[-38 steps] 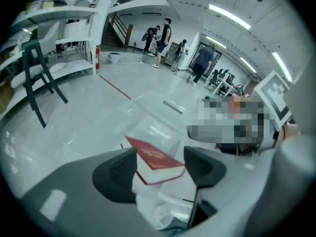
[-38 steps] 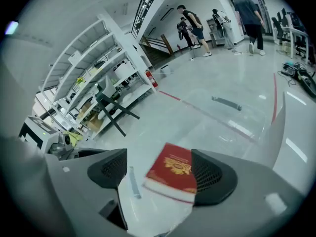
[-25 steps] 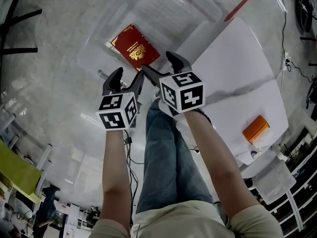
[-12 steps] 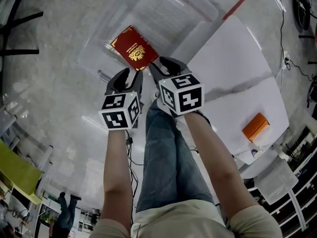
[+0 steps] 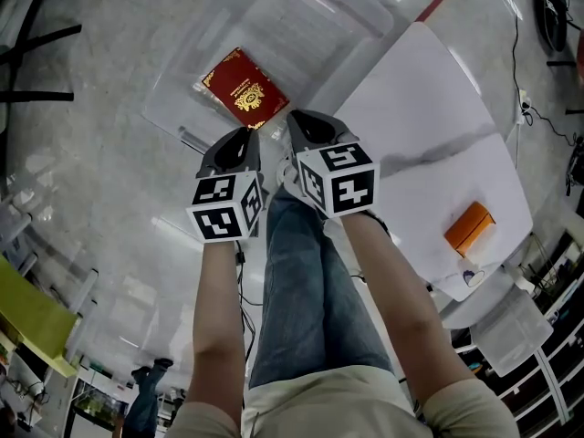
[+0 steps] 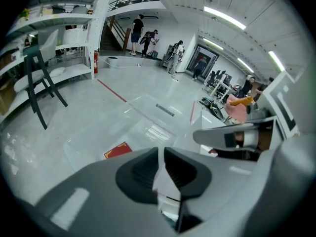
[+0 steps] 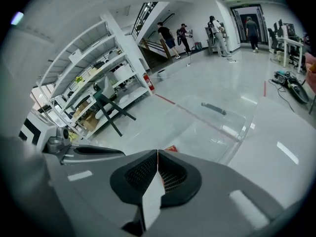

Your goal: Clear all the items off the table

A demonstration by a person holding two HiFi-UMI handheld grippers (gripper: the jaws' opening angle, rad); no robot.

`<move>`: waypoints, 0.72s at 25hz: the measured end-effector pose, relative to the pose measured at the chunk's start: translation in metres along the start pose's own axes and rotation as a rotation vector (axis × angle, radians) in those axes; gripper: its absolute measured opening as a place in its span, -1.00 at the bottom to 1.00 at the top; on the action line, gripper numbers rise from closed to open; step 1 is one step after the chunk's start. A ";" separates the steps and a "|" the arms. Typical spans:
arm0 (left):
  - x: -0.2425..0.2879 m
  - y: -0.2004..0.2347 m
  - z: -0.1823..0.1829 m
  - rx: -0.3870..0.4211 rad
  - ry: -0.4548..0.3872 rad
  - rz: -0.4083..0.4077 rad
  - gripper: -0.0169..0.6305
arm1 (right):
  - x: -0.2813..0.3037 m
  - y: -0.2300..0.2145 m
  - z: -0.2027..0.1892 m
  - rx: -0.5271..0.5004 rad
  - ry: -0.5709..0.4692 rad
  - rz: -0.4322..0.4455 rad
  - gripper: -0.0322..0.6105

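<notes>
Red booklet (image 5: 239, 88) lying flat on the floor of a clear plastic bin (image 5: 301, 26), which stands on the ground beside the white table (image 5: 429, 108). The booklet rests near the bin's nearer wall and touches neither gripper. It lay in the same spot in both earlier head views.

An orange object (image 5: 470, 229) sits alone on the table near its far right edge, well apart from both grippers and still to be cleared.

The left gripper (image 5: 239, 144) and right gripper (image 5: 315, 126) hang side by side over the bin's near edge, above the person's legs and pointing steeply down. Both have just been closing. A second ago the jaws stood wide apart, at the half second they were partly drawn in, and now they meet. The right gripper's pads are pressed together along their full length. The left gripper's pads are all but together, with only a thin slit between them. Nothing is held in either pair; only the bin and floor show beyond the tips.

Interpretation: empty jaws closing above the bin, with the booklet already inside, suggest that this deposit is finished. The task is judged partly complete, and the orange object is the likely next target, which calls for a turn toward the table.
</notes>
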State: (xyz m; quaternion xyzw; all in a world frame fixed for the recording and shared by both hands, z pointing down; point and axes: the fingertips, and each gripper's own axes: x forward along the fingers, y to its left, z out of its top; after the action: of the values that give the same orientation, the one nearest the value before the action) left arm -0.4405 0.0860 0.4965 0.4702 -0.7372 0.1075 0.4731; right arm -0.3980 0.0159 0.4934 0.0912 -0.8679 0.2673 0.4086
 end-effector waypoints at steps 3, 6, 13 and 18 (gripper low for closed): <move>-0.005 -0.008 -0.001 0.006 -0.003 0.001 -0.83 | -0.010 0.000 -0.002 0.003 -0.014 -0.008 -0.90; -0.009 -0.013 -0.003 0.013 -0.010 0.008 -0.91 | -0.019 0.001 -0.004 0.010 -0.026 -0.012 -0.90; -0.023 -0.031 -0.007 0.055 -0.034 -0.005 -0.92 | -0.041 0.003 -0.014 0.024 -0.058 -0.020 -0.90; -0.034 -0.043 -0.008 0.045 -0.042 -0.029 -0.92 | -0.057 0.007 -0.020 0.035 -0.075 -0.021 -0.90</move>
State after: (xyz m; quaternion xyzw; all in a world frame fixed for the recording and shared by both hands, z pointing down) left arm -0.3982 0.0881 0.4618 0.4934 -0.7376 0.1074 0.4483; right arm -0.3504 0.0291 0.4576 0.1174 -0.8768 0.2747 0.3768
